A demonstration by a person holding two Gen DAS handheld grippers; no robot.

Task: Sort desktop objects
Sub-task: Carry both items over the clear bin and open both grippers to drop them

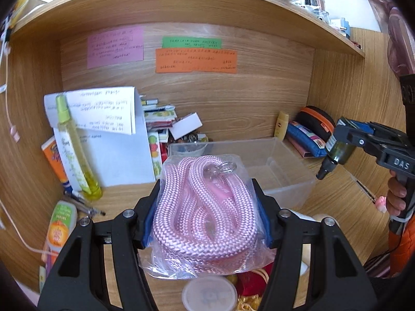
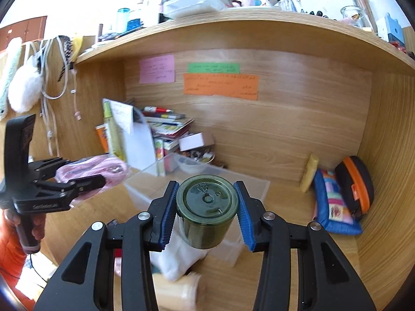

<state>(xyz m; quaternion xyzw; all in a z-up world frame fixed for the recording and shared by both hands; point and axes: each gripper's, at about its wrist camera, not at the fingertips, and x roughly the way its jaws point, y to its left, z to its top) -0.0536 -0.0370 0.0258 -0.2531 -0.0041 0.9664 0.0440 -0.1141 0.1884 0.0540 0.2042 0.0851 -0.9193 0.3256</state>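
My left gripper (image 1: pixel 207 184) is shut on a clear bag of coiled pink rope (image 1: pixel 205 215), with a blue pad pressing on each side of it. The bag hangs above the desk, just in front of a clear plastic bin (image 1: pixel 293 181). In the right wrist view that left gripper (image 2: pixel 87 172) sits at the left with the pink rope (image 2: pixel 106 167) sticking out. My right gripper (image 2: pixel 207 189) is shut on a dark green glass bottle (image 2: pixel 207 207), its base facing the camera. From the left wrist the bottle (image 1: pixel 337 153) points cap-down to the right of the bin.
A wooden shelf (image 1: pixel 181 2) overhangs the desk nook. A yellow-green spray bottle (image 1: pixel 72 150), papers and stacked books stand at the back left. A yellow tube (image 1: pixel 282 127), a blue pouch (image 1: pixel 306 137) and a black-orange case (image 1: pixel 316 119) lie at the right. A white sock (image 2: pixel 176 259) lies below.
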